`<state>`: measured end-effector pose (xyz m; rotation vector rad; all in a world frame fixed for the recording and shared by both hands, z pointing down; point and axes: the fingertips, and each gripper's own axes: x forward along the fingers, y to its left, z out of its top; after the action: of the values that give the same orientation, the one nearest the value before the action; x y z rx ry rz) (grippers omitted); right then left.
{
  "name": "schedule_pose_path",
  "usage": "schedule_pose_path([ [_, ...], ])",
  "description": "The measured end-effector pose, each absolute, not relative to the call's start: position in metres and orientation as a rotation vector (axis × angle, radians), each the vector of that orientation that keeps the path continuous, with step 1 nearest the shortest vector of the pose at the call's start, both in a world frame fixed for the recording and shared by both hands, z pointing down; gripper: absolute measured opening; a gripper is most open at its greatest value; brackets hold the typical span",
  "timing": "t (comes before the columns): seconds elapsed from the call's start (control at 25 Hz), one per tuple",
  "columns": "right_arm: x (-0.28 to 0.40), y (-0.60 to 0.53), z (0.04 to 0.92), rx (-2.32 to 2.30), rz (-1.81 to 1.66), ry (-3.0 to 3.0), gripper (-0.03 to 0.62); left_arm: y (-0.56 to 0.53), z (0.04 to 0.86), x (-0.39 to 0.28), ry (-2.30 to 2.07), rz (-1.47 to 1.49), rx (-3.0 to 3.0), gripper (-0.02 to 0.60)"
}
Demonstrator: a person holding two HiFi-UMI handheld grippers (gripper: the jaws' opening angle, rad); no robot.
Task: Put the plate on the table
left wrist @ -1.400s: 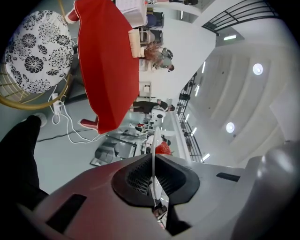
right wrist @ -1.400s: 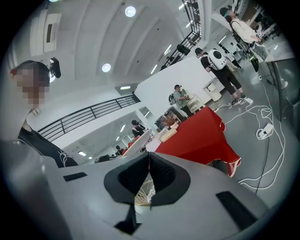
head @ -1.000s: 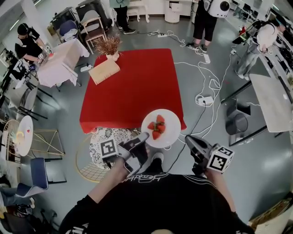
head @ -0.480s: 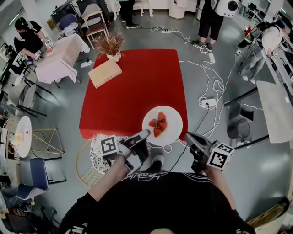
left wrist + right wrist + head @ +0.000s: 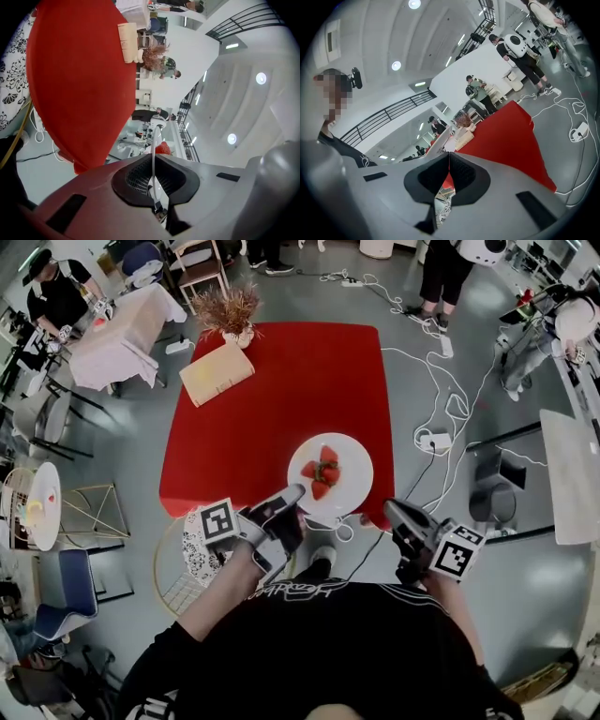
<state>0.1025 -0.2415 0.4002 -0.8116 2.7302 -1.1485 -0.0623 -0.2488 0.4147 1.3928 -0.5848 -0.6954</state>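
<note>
Plate (image 5: 355, 476) carried over the counter's (image 5: 281, 381) 6 o'clock edge, apparently not set down yet

My left gripper's (image 5: 296, 493) fingers pinched its 7 o'clock rim, strawberries (image 5: 322, 475) aboard; right gripper (image 5: 397, 517) was closed, empty. Next I figured: nudge toward 12, lower level, release.

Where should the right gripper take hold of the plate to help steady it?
Probably the near right rim of the plate, coming in level from the right, opposite the left gripper, which pinches the near left rim. Strawberries fill the middle, so only the thin edge is free. The right gripper is shut.
</note>
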Motion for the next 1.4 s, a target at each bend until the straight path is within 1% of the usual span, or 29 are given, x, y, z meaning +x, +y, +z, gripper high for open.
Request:
schedule_pose_path([
  [0.6, 0.083, -0.277, 0.431, -0.788, -1.271, 2.749, 0.008, -0.343, 0.419, -0.086, -0.67, -0.752, 1.469, 0.015],
  [0.92, 0.085, -0.277, 0.457, -0.793, -1.359, 2.721, 0.008, -0.381, 0.46, -0.084, -0.721, -0.721, 1.447, 0.015],
  [1.4, 0.091, -0.281, 0.491, -0.801, -1.474, 2.65, 0.008, -0.416, 0.549, -0.086, -0.859, -0.625, 1.378, 0.015],
])
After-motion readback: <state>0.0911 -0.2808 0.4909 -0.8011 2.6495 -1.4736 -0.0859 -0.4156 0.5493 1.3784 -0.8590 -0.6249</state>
